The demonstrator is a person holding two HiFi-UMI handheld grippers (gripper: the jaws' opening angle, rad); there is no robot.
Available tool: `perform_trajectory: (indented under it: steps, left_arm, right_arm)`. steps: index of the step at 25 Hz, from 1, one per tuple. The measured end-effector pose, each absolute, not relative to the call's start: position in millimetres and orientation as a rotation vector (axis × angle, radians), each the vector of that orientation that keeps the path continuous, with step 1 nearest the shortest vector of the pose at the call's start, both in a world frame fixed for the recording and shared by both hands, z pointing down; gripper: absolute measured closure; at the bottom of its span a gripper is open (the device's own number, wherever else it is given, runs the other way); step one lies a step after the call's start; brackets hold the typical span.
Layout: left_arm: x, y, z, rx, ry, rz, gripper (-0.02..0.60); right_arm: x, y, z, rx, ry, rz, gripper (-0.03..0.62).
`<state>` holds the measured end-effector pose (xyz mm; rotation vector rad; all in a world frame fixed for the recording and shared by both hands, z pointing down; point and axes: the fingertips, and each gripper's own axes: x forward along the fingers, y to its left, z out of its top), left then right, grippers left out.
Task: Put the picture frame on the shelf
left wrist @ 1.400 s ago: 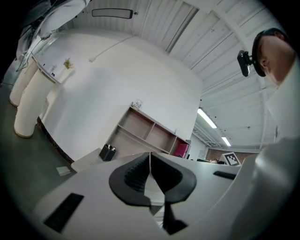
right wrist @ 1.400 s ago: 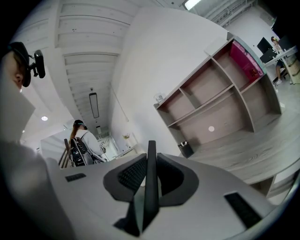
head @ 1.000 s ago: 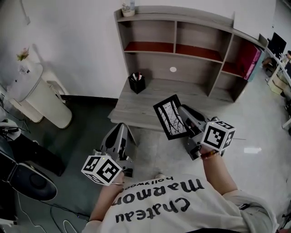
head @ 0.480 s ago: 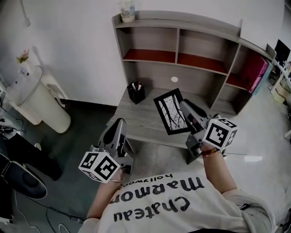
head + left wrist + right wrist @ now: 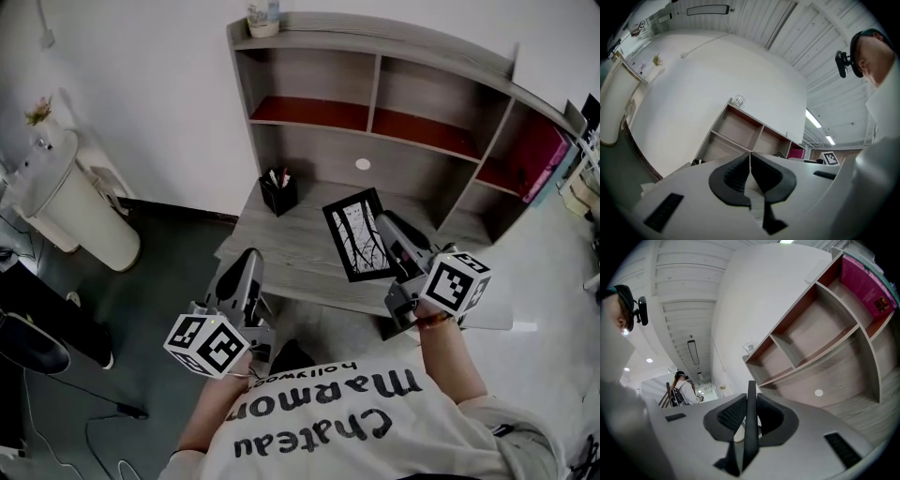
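Above the desk (image 5: 281, 246), below the shelf (image 5: 375, 105), the right gripper (image 5: 388, 234) pinches the picture frame (image 5: 359, 234) by its right edge and holds it tilted (black border, pale print of bare branches). The right gripper view shows the frame edge-on, clamped between both pads. The left gripper (image 5: 247, 272) hangs by the desk's front-left edge, its jaws pressed together on nothing. A black pen holder (image 5: 278, 193) stands at the desk's back left.

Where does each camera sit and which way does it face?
Head view: on the head, steeply down at the shelf; left gripper, right gripper, shirt show.
Left gripper view: along its shut, empty jaws toward the shelf.
Right gripper view: along jaws clamping the picture frame, toward the shelf.
Shared: all see the shelf.
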<state>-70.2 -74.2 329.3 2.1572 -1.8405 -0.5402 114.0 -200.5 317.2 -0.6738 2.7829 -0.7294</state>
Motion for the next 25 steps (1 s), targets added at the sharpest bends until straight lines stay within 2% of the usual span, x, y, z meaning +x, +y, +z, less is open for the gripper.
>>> perform_trajectory:
  steps: [9, 25]
  left_arm:
    - [-84.9, -103.1, 340.0, 2.161, -1.771, -0.558, 0.558]
    - [-197.8, -229.1, 306.0, 2.222, -1.716, -0.562, 0.558]
  right_arm:
    - [99.7, -220.8, 324.6, -0.733, 2.795, -0.73, 0.52]
    - [6.8, -332.4, 272.9, -0.802, 2.709, -0.636, 0.52]
